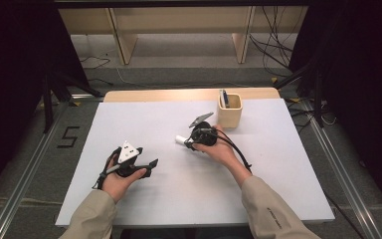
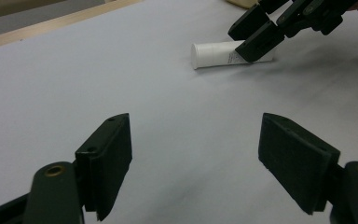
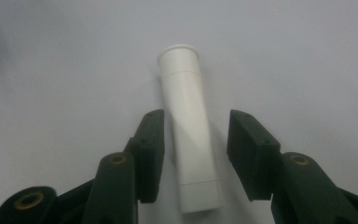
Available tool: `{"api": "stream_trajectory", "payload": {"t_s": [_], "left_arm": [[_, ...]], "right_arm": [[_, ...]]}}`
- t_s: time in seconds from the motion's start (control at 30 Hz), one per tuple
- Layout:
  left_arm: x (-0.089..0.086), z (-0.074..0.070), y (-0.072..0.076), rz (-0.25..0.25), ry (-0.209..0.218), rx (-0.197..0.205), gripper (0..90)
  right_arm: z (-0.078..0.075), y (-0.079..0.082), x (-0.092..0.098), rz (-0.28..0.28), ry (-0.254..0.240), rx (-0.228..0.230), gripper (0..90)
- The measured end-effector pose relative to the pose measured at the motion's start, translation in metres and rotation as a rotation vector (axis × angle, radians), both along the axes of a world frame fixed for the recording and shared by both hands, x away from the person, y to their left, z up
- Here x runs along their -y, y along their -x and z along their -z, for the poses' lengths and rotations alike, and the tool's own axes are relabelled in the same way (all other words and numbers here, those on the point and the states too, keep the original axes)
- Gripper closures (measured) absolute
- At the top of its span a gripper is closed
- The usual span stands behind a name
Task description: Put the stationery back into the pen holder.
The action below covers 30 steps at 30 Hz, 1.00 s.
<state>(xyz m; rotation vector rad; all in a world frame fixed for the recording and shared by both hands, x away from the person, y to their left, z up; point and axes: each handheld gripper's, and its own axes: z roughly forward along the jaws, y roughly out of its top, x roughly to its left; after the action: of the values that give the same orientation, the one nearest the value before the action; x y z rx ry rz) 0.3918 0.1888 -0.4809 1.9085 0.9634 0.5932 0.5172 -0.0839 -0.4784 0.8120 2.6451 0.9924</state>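
Heads up on that white tube [image 3: 190, 135]: it's lying flat on the table [image 1: 179, 189], a bit past the middle on your right side, short of the beige cup [image 1: 229, 110] at the back, and your right tongs [image 3: 195, 154] have it straddled. In the right gripper view the jaws sit either side of the tube's body with a visible gap on each side, so they're partly open and not pinching it yet.

What could bite you: it's round and smooth, so if one pad lands first it'll roll or skid sideways out of the gap. The tube also lies a little slanted between the jaws, closer to the left pad, which makes that uneven contact pretty likely. Squeeze hard and a soft tube may squash or squirt forward. Grabbing it near the tail end could also let the cap end droop when you lift.

Your left tongs [image 2: 193, 154] are wide open over bare table, holding nothing, well apart from the tube.

Looks-wise: plain white, flared cap at the far end, crimped flat tail toward you, some small print on the side in the left gripper view.
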Motion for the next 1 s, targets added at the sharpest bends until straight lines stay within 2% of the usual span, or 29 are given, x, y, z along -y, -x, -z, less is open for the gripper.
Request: {"api": "stream_trajectory", "payload": {"t_s": [0.33,1.0], "left_arm": [[-0.0001,0.0000,0.0000,0.001,-0.002,0.000,25.6],[-0.0002,-0.0001,-0.0001,-0.001,0.002,0.001,25.7]], "right_arm": [[0.0012,-0.0016,0.0013,-0.021,0.007,-0.018,58.5],[0.0040,-0.0034,-0.0023,-0.056,0.036,-0.013,62.9]]}}
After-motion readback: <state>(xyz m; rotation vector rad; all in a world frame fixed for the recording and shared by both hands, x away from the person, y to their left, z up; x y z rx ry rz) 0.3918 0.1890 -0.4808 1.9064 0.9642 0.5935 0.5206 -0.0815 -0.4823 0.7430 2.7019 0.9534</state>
